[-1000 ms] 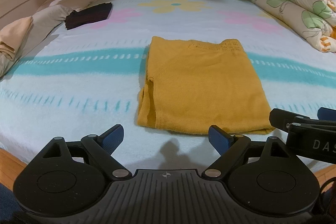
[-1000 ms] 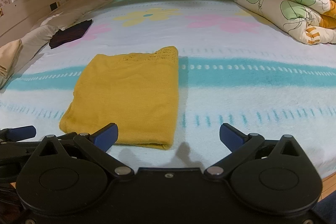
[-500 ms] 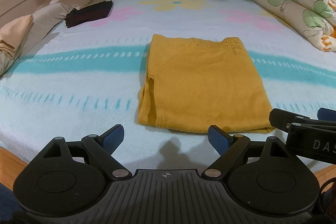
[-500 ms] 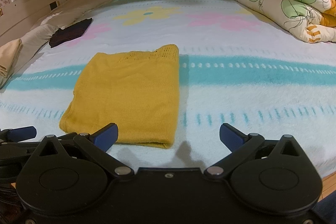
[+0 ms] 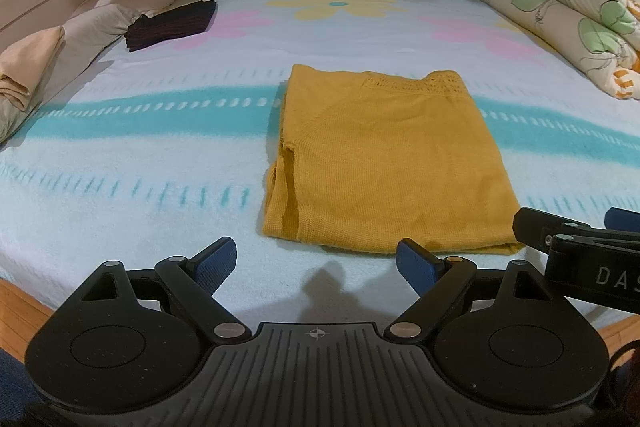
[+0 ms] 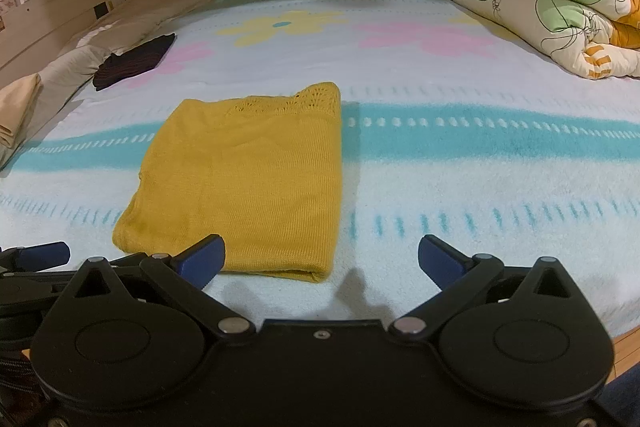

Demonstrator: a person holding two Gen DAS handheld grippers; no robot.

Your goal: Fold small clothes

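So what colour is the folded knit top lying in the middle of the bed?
Mustard yellow; the folded knit top shows best in the left wrist view.

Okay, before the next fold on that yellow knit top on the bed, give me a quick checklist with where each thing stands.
1. left gripper open, nothing between the fingers: ok.
2. right gripper open, nothing held: ok.
3. yellow knit top lying flat on the blanket, partly folded into a rectangle: ok.
4. Near hem within easy reach, just ahead of both grippers: ok.
5. Left edge tidy: not ok, a loose flap shows along it.
6. Space around the top free; dark folded garment and rolled quilt lie well away: ok.
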